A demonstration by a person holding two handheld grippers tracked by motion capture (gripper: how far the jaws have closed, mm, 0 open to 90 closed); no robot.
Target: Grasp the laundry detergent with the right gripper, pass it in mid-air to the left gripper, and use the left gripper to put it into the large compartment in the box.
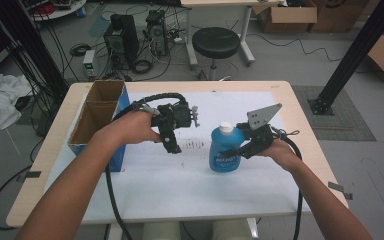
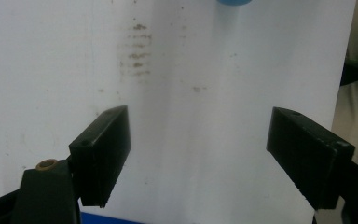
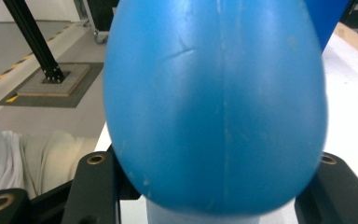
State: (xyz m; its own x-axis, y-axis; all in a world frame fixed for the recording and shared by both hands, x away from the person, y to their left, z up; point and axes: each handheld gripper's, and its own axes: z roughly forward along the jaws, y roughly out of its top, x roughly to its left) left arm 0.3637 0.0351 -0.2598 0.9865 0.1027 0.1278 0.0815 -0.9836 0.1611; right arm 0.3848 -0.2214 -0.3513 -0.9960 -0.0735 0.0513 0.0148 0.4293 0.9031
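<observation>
A blue bottle [image 1: 225, 150] with a white cap [image 1: 225, 128] stands upright on the white mat [image 1: 180, 185], right of centre. My right gripper [image 1: 241, 149] comes at it from the right with a jaw on each side of its body. In the right gripper view the blue bottle [image 3: 214, 102] bulges between the two black jaws of my right gripper [image 3: 214, 186]. My left gripper [image 1: 172, 145] hangs above the mat to the bottle's left, pointing down. Its jaws stand wide apart with nothing between them [image 2: 198, 154], and the bottle's edge [image 2: 233, 2] shows at the top.
An open cardboard box [image 1: 97, 120] with blue sides stands at the table's left edge, close to my left hand. Brown stains [image 1: 195, 145] mark the mat between the grippers. Beyond the table are a black stool [image 1: 216, 42], computer towers [image 1: 122, 35] and a black frame post [image 1: 355, 55].
</observation>
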